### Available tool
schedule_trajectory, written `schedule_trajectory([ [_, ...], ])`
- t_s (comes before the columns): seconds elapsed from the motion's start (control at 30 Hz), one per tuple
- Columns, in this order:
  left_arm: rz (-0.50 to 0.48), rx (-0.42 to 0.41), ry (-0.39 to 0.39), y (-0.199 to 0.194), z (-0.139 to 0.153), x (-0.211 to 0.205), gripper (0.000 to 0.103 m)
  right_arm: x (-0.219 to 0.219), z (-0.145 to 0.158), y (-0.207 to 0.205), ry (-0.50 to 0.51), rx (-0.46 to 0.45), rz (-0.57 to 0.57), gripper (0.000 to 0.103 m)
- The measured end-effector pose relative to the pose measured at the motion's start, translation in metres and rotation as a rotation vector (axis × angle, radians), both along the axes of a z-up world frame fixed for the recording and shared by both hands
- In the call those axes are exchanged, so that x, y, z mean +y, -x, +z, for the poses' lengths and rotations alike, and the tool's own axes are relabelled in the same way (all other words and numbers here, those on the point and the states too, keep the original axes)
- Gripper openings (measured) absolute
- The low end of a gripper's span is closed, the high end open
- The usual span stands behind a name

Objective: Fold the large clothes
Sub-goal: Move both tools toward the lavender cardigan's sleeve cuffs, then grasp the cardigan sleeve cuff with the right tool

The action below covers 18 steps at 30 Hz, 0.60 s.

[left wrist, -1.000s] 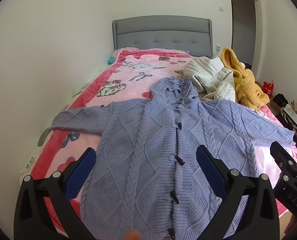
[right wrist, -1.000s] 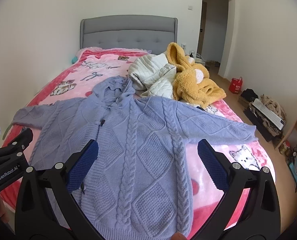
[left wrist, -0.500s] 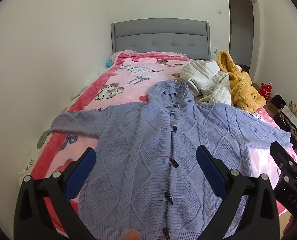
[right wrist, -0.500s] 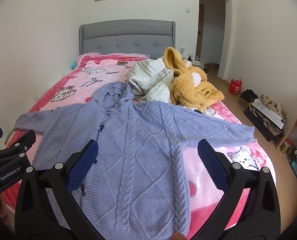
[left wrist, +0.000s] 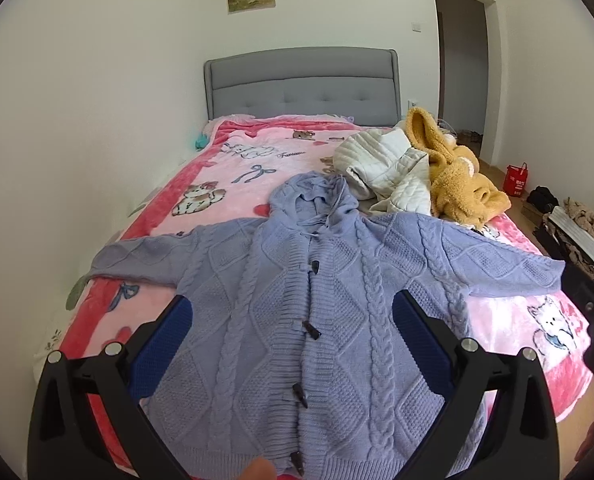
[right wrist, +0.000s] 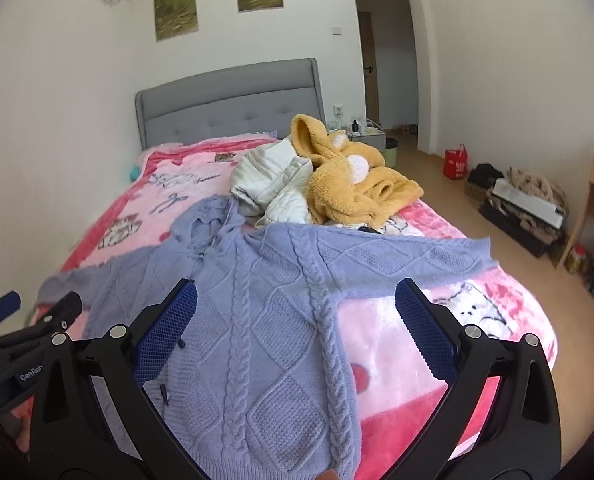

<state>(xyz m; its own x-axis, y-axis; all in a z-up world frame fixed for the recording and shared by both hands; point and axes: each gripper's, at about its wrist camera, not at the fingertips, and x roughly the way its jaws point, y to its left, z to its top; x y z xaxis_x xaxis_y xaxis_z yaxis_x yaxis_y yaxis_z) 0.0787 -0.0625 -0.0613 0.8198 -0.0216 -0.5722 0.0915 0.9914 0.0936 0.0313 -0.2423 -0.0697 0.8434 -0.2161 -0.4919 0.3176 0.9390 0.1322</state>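
A lavender cable-knit hooded cardigan (left wrist: 317, 300) lies flat, front up, on the pink bed, sleeves spread to both sides, toggles down the middle. It also shows in the right wrist view (right wrist: 281, 312). My left gripper (left wrist: 293, 320) is open and empty, held above the cardigan's lower body. My right gripper (right wrist: 297, 320) is open and empty, above the cardigan's right half, tilted toward the right sleeve (right wrist: 417, 256). The left gripper's body shows at the left edge of the right wrist view (right wrist: 29, 336).
A white quilted jacket (left wrist: 385, 168) and a yellow fleece garment (left wrist: 457, 176) lie heaped behind the cardigan's right shoulder. A grey headboard (left wrist: 301, 84) stands at the far end. A wall runs along the bed's left side. Bags and clutter (right wrist: 521, 208) sit on the floor to the right.
Both grippers have drawn back and risen, so more wall and less cardigan fills the views. The right gripper has tilted and turned to the right. The cardigan has not moved.
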Motion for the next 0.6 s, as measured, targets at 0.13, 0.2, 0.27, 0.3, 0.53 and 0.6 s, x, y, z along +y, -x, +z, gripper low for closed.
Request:
schedule_trajectory([
  [0.13,-0.041,-0.001,0.04,-0.024,-0.016,-0.032,0.098,-0.034,-0.015,-0.02,0.034,-0.038,-0.048,0.095],
  [0.2,-0.044,-0.003,0.049,-0.036,-0.019,-0.047,0.098,-0.055,-0.019,-0.034,0.028,-0.079,-0.079,0.095],
  [0.27,-0.045,-0.024,0.057,-0.048,-0.017,-0.067,0.098,-0.073,-0.02,-0.046,-0.006,-0.096,-0.065,0.095],
  [0.3,-0.059,-0.043,0.047,-0.052,-0.012,-0.08,0.098,-0.083,-0.019,-0.053,-0.018,-0.083,-0.06,0.095],
  [0.53,-0.209,0.07,0.104,-0.088,0.034,-0.153,0.098,-0.181,0.004,-0.07,-0.183,-0.043,-0.159,0.095],
  [0.6,-0.226,0.112,0.107,-0.102,0.036,-0.178,0.098,-0.217,0.001,-0.074,-0.2,-0.028,-0.203,0.095],
])
